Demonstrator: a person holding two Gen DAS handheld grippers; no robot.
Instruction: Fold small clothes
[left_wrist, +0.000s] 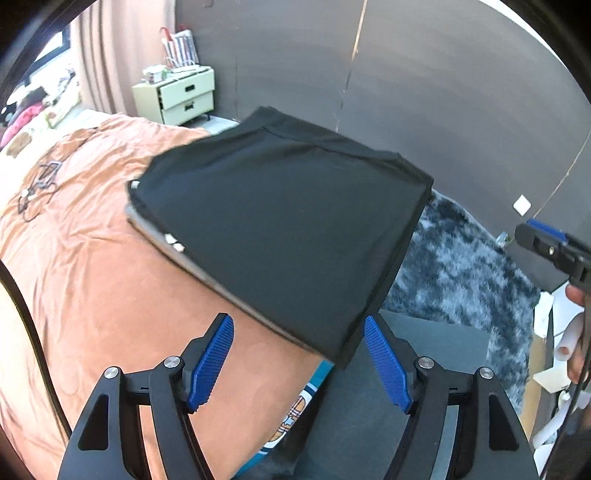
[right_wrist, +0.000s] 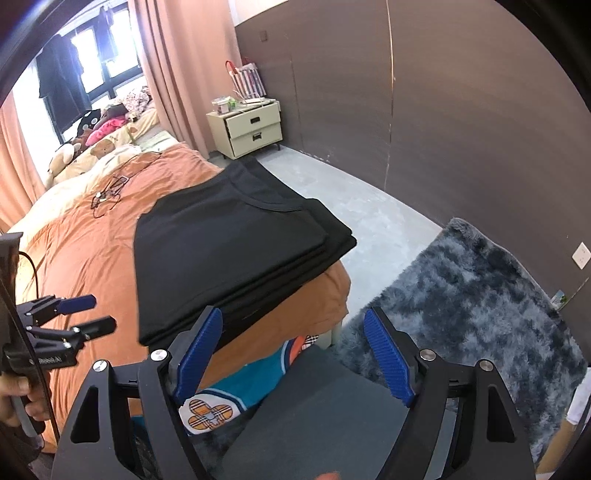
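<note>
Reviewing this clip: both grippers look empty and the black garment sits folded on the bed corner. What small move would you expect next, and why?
Probably a reach down toward the teal patterned garment near the bed's edge. The black folded garment lies squared on a stack on the orange bedspread, apart from both tools. The left gripper and right gripper have open jaws with nothing between them.

left claw (left_wrist: 299, 363) spread wide, empty; right claw (right_wrist: 293, 356) likewise, both angled downward.
</note>
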